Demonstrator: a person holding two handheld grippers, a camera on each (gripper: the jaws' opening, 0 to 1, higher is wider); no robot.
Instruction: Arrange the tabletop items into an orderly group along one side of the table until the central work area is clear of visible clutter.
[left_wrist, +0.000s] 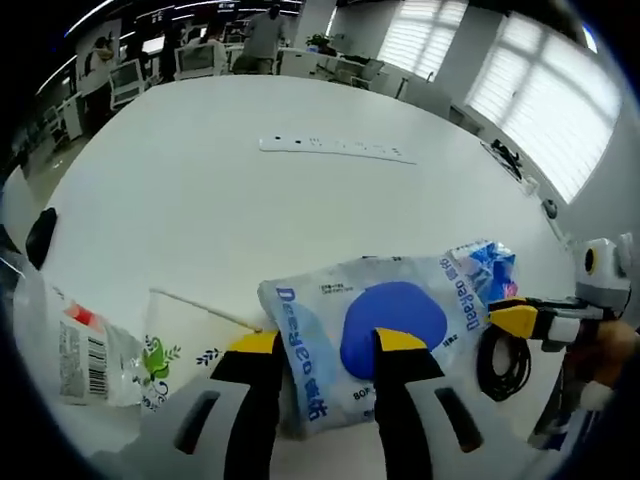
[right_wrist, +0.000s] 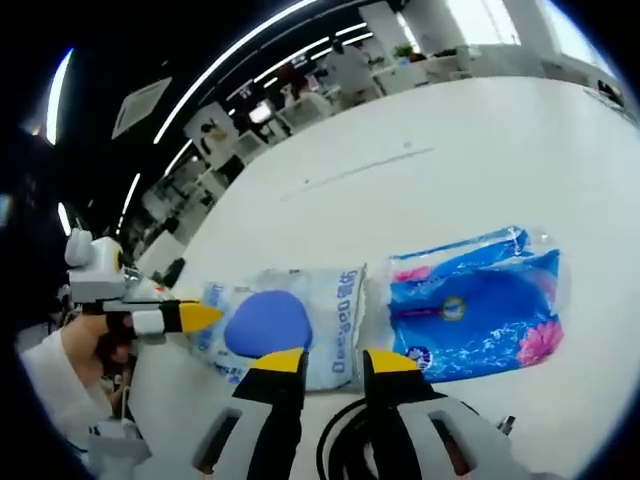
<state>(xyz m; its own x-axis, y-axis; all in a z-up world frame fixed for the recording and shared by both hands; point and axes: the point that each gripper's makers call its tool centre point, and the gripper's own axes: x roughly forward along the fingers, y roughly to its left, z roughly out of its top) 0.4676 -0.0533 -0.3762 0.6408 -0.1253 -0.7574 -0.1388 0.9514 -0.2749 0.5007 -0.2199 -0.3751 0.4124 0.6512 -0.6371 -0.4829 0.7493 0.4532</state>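
Where the left gripper (left_wrist: 327, 342) rises into the left gripper view, its yellow-tipped fingers (left_wrist: 254, 343) stand a narrow gap apart and hold nothing, poised over the near edge of a pale tissue pack (left_wrist: 370, 330) with a blue oval on its face. Just left of that pack lies a clear bag (left_wrist: 170, 350) with a green leaf print, and further left a clear packet (left_wrist: 75, 355) with a barcode label and a red mark. To the right of the tissue pack a black cable coil (left_wrist: 503, 365) lies on the white counter (left_wrist: 250, 210), and the right gripper (left_wrist: 515, 318) comes in there, its yellow tip touching the pack's right end. In the right gripper view, the right gripper (right_wrist: 335, 362) also has its fingers (right_wrist: 279, 361) slightly parted and empty, hanging over the coil (right_wrist: 345, 440) and the near edge of the tissue pack (right_wrist: 285, 325). Touching that pack's right side lies a blue pack (right_wrist: 475, 310) with a pink flower. At left, the left gripper (right_wrist: 190, 317) reaches the pale pack. Farther off in the left gripper view, a white power strip (left_wrist: 335, 147) lies across the counter, well apart from the packs, with office desks and blinded windows beyond.
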